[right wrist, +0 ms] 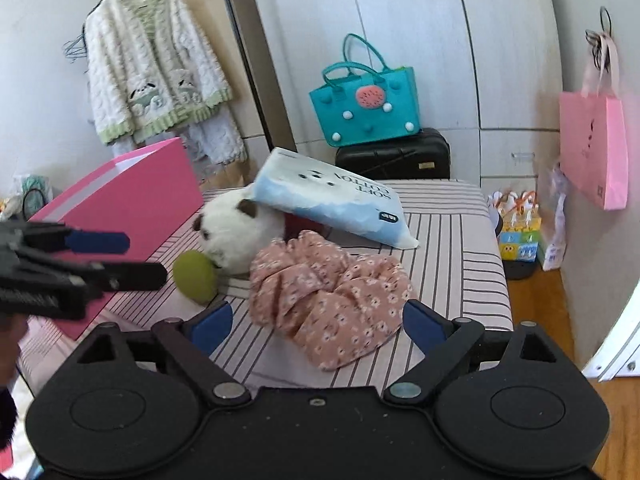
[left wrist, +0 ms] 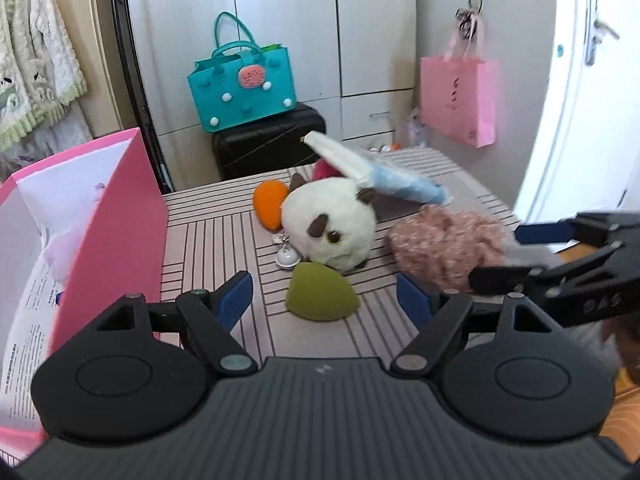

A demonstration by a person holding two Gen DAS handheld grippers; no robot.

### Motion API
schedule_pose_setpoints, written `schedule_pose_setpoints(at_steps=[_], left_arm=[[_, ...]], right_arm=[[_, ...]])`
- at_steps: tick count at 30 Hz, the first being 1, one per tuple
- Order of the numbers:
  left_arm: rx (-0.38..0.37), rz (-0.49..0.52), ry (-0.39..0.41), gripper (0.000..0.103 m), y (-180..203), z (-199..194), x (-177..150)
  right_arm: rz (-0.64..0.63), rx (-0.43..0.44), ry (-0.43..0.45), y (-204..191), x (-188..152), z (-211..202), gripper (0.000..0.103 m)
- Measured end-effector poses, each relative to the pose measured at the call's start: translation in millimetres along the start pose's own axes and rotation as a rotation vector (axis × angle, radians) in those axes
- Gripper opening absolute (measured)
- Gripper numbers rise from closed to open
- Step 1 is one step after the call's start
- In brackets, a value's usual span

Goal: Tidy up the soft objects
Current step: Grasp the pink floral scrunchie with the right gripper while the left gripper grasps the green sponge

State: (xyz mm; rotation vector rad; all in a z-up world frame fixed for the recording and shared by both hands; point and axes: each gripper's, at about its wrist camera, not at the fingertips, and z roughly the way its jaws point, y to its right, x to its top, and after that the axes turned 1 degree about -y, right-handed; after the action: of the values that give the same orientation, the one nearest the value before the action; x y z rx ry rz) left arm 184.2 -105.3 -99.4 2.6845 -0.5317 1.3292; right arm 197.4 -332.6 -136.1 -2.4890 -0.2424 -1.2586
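A white plush (left wrist: 328,228) with brown ears lies on the striped table (left wrist: 208,248). A blue-white tissue pack (left wrist: 384,172) leans on the plush. An orange sponge (left wrist: 270,204) lies to the plush's left and a green sponge (left wrist: 320,300) in front of it. A crumpled pink floral cloth (left wrist: 444,248) is at the right. My left gripper (left wrist: 324,296) stands open, low over the table, with the green sponge just ahead between its fingers and untouched. In the right wrist view my right gripper (right wrist: 318,322) is open wide around the near edge of the floral cloth (right wrist: 332,304), its pads clear of the fabric.
An open pink box (left wrist: 112,220) stands at the table's left edge. A small bell charm (left wrist: 285,258) lies by the plush. Behind the table, a teal bag (left wrist: 244,84) sits on a black suitcase (left wrist: 268,140). A pink paper bag (left wrist: 460,100) hangs on the right wall.
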Motion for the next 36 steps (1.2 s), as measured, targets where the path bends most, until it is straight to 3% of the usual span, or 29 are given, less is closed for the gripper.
schedule_pose_setpoints(at_steps=[7,12,21,23,25,27,31,36], left_arm=[[0.029,-0.010,-0.051,0.078,4,31,-4],[0.064,0.011,-0.047,0.076,8,39,-7],[0.059,-0.004,-0.045,0.074,3,48,-7],[0.047,-0.011,-0.052,0.069,1,50,-8],[0.032,-0.019,-0.053,0.069,0,51,-9],[0.036,-0.024,-0.054,0.069,1,53,-10],[0.032,-0.032,-0.051,0.051,0,51,-12],[0.029,-0.035,-0.070,0.046,-2,48,-11]], right_arm=[[-0.016,-0.016,-0.025,2,9,24,0.095],[0.013,-0.083,-0.046,-1,11,40,0.095],[-0.008,-0.100,-0.062,-1,10,48,0.094],[-0.036,-0.099,-0.068,-3,10,48,0.087],[-0.059,-0.106,-0.075,-7,11,49,0.071],[-0.069,-0.126,-0.074,-10,13,49,0.061],[-0.106,-0.140,-0.078,-14,14,50,0.031],[-0.089,-0.114,-0.088,-15,11,42,0.022]])
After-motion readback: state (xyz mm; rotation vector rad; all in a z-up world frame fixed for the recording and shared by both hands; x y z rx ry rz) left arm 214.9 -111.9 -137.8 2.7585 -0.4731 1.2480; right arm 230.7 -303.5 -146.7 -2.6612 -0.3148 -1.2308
